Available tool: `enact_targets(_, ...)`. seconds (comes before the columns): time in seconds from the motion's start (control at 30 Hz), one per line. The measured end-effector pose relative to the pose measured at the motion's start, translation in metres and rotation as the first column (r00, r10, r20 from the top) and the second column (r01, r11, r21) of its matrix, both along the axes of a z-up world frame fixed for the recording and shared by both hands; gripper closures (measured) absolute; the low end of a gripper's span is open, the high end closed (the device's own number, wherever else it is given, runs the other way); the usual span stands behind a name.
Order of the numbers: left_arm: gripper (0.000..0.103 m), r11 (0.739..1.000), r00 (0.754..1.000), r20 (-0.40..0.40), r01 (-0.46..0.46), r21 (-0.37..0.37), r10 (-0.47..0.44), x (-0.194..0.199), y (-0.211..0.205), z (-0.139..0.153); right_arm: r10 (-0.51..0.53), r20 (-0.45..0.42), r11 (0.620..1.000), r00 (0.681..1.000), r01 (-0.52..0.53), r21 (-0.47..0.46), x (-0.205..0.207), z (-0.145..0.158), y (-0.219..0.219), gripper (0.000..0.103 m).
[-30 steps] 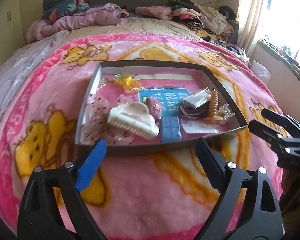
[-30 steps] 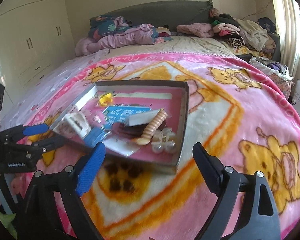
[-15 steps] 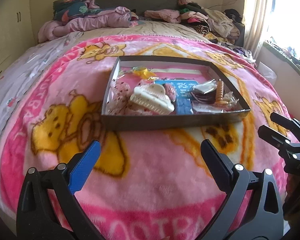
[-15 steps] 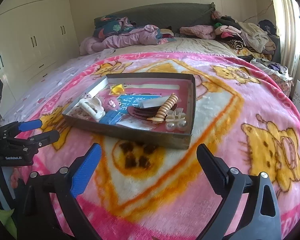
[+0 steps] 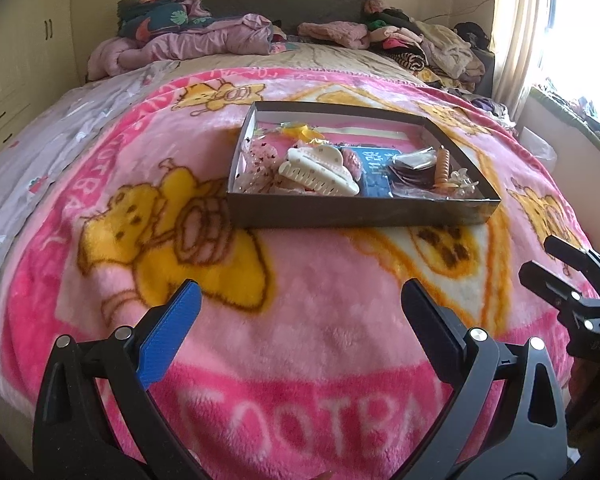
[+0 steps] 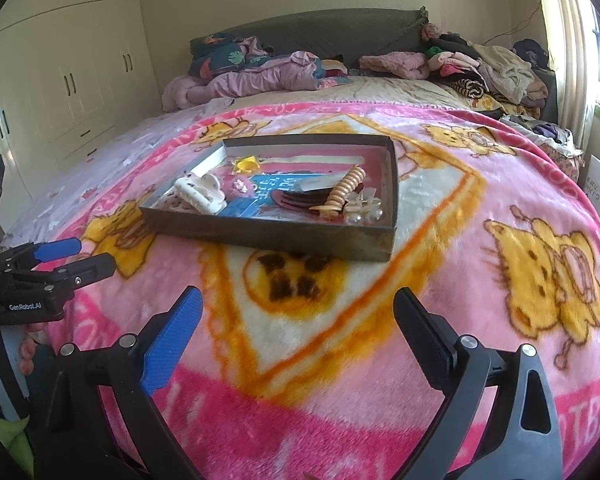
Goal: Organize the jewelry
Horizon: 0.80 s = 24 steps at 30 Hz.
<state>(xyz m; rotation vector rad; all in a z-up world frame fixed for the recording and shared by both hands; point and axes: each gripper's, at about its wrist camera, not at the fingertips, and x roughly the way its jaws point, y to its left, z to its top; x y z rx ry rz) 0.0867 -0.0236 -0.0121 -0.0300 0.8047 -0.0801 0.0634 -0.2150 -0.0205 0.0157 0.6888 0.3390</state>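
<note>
On the bed's pink cartoon-bear fleece blanket sat the shallow dark cardboard tray of hair clips | left hand-held gripper and right hand-held gripper both gaped empty, well short | step: approach; next, likely reach the cream claw clip | bedroom, wardrobe left, window right.

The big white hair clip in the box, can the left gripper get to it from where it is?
Probably yes: the left gripper is open and empty, the white hair clip lies uncovered on top, and only bare blanket lies between.
</note>
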Motion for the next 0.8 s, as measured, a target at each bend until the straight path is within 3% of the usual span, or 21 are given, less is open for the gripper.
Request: enact_targets(0.8,0.011,1.000,1.000,0.015,-0.014,-0.011,0.015,-0.023,0.009,0.002,0.024,-0.015,1.000,1.000,-0.024,0.000,-0.020,-0.005,0.013,0.009)
